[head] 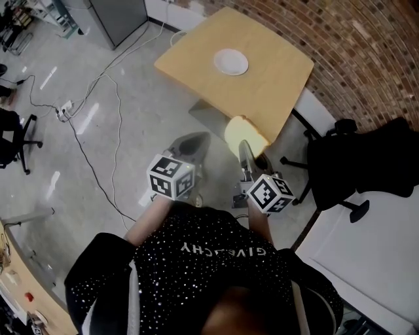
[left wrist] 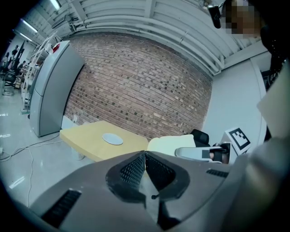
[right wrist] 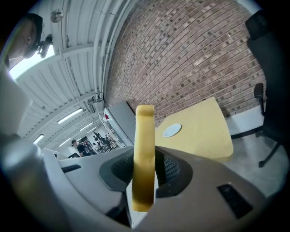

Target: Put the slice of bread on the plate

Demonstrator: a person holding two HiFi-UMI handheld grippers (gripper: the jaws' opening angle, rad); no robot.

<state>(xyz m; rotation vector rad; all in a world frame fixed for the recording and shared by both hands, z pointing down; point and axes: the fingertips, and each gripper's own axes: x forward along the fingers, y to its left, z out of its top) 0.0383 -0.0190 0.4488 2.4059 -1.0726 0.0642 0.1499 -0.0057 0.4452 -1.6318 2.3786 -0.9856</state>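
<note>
A round white plate [head: 230, 62] lies near the middle of a yellow table [head: 275, 78] ahead of me. The slice of bread [head: 245, 133], pale yellow, is held upright in my right gripper [head: 243, 145], off the table's near edge. The right gripper view shows the bread [right wrist: 145, 129] edge-on between the jaws of the right gripper [right wrist: 145, 159], with the plate [right wrist: 172, 130] far beyond it. My left gripper [head: 191, 145] hangs to the left of the bread, over the floor, shut with nothing in it. In the left gripper view its jaws [left wrist: 145, 157] meet, and the plate [left wrist: 112, 138] and bread [left wrist: 170, 144] show beyond.
A brick wall [head: 366, 46] runs behind the table. A black office chair [head: 357, 163] stands to the right, next to a white desk [head: 366, 262]. Cables [head: 98, 98] trail over the grey floor on the left, and a grey cabinet [head: 118, 16] stands far left.
</note>
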